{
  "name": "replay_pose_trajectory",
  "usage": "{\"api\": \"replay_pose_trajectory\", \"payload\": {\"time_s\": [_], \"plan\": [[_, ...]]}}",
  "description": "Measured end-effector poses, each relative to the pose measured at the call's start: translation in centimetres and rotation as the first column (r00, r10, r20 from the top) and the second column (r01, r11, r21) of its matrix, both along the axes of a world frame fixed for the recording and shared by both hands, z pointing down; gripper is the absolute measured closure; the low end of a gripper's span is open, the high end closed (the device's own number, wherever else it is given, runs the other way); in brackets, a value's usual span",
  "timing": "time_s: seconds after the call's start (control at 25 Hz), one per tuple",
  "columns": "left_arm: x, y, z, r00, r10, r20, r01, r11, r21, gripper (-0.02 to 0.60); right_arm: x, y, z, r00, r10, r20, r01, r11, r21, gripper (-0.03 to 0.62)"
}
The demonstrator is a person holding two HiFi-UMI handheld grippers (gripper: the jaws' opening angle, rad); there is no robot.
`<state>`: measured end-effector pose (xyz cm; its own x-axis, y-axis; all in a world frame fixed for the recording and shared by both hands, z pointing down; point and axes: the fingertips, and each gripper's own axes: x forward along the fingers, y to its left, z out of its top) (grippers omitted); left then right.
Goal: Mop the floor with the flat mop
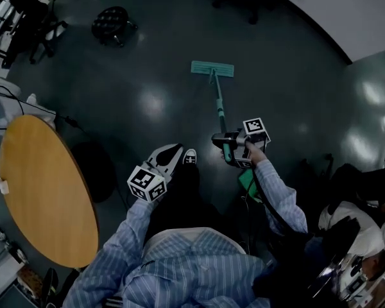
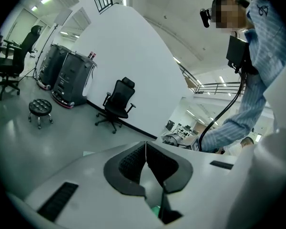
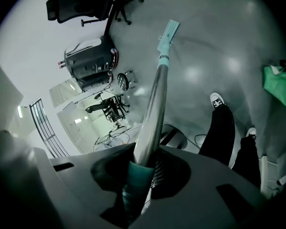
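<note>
A flat mop lies with its teal head point(image 1: 212, 68) flat on the grey floor ahead of me; its pole point(image 1: 218, 100) slants back to my right gripper point(image 1: 230, 147). That gripper is shut on the mop handle where the metal pole point(image 3: 151, 109) meets the teal grip point(image 3: 135, 185). In the right gripper view the mop head point(image 3: 167, 35) shows far off on the floor. My left gripper point(image 1: 169, 160) hangs over my legs, away from the mop, its jaws shut with nothing between them point(image 2: 145, 160).
A round wooden table point(image 1: 42, 191) stands at my left. A small black stool point(image 1: 112, 23) and chairs point(image 1: 25, 15) sit at the far left. An office chair point(image 2: 117, 104) stands by a white wall. My shoe point(image 1: 190, 157) is near the mop pole. A green bag point(image 3: 281, 82) lies at right.
</note>
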<state>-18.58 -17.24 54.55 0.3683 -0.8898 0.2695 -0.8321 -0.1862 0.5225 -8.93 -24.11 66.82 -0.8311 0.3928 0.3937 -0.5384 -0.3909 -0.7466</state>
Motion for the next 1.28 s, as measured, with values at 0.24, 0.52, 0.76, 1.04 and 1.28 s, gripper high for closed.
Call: {"api": "replay_pose_trajectory", "payload": {"time_s": [0.24, 0.52, 0.76, 1.04, 1.28], "plan": [[-3.2, -1.9, 1.4, 0.998, -0.049, -0.030, 0.048, 0.999, -0.019, 0.574, -4.7, -6.5, 1.2, 0.999, -0.036, 0.009, 0.036, 0.999, 0.011, 0.511], [-5.6, -2.9, 4.3, 0.994, -0.087, -0.071, 0.082, 0.995, -0.064, 0.574, -9.0, -15.6, 3.9, 1.000, -0.008, -0.029, 0.009, 0.998, 0.057, 0.514], [-8.3, -4.9, 4.4, 0.985, -0.136, -0.102, 0.128, 0.988, -0.083, 0.574, -13.0, -24.6, 4.3, 0.997, 0.016, -0.080, -0.006, 0.993, 0.117, 0.517], [-8.3, -3.7, 7.5, 0.978, -0.170, -0.120, 0.159, 0.983, -0.096, 0.574, -14.4, -30.7, 7.4, 0.989, 0.110, -0.101, -0.094, 0.984, 0.152, 0.530], [-7.3, -2.7, 8.0, 0.976, -0.181, -0.122, 0.169, 0.980, -0.108, 0.574, -14.6, -31.0, 7.4, 0.983, 0.141, -0.119, -0.121, 0.980, 0.161, 0.539]]}}
